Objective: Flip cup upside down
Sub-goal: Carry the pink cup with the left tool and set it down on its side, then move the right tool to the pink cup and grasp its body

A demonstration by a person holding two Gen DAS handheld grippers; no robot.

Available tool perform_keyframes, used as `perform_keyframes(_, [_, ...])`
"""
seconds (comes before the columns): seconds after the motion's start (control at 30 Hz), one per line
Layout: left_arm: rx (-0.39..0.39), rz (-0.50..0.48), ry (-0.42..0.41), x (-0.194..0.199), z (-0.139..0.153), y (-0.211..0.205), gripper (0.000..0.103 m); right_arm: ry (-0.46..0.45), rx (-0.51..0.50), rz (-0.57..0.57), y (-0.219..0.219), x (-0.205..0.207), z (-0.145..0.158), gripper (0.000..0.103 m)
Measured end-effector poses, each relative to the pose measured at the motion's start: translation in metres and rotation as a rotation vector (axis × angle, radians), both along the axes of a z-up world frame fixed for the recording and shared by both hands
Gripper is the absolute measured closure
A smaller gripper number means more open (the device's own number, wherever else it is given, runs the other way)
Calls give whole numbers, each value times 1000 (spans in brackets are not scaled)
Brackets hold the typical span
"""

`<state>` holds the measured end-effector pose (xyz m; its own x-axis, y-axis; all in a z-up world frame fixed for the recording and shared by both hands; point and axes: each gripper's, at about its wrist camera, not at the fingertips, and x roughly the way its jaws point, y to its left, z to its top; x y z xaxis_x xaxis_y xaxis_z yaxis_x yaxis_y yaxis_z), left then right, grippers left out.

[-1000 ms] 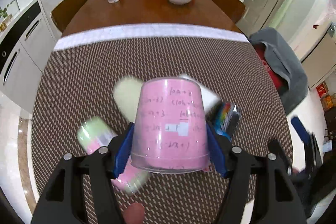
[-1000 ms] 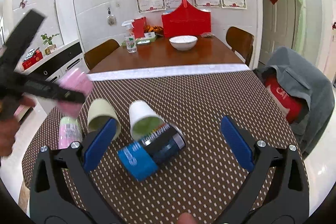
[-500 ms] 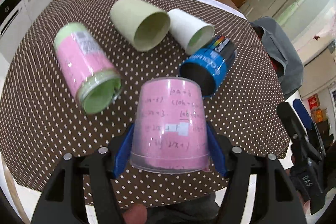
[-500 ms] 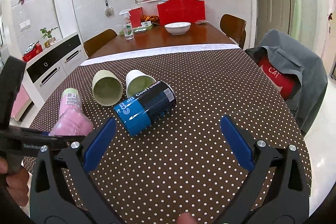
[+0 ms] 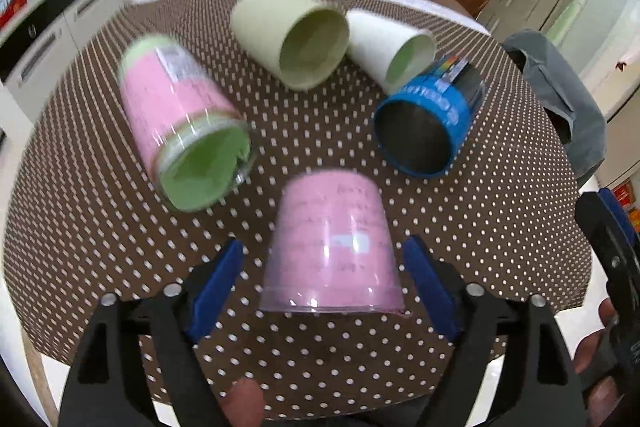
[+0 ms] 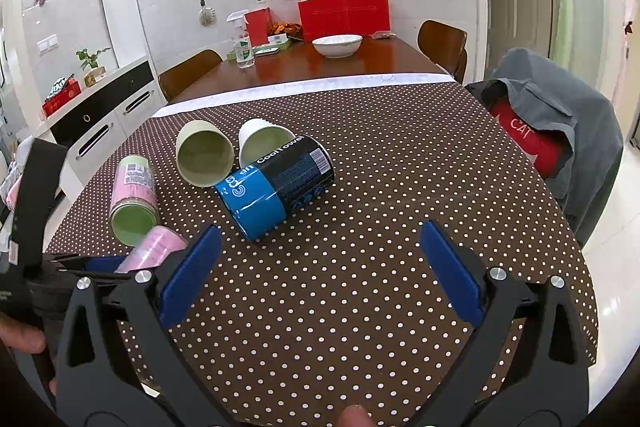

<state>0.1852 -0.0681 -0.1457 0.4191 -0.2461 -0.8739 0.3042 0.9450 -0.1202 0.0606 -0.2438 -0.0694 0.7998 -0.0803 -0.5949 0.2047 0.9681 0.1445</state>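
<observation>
A pink cup (image 5: 332,247) with handwriting stands upside down on the dotted tablecloth (image 5: 100,227), rim down, between the blue pads of my left gripper (image 5: 324,279). The pads stand a little apart from its sides, so the left gripper is open. The cup also shows in the right wrist view (image 6: 154,249), low at the left. My right gripper (image 6: 320,267) is open and empty above the cloth near the front edge.
Several cups lie on their sides: a pink-and-green one (image 5: 180,131), a pale green one (image 5: 292,39), a white one (image 5: 392,51) and a blue-black one (image 5: 428,127). A chair with a grey jacket (image 6: 560,131) stands at the right. A bowl (image 6: 337,45) sits on the far wooden table.
The left gripper lowered the pink cup upside down onto the cloth and opened, letting go of it. The right gripper stayed open and shifted only slightly.
</observation>
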Motion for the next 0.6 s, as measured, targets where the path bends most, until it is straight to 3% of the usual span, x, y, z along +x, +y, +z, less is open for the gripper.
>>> perform_keyframes(0.23, [40,-24,-203,-15,29,-1,6,0,8,12,8,2,3,6])
perform_keyframes(0.6, [28,62,-381,-36,64,43,4,6,15,90,40,14,16,6])
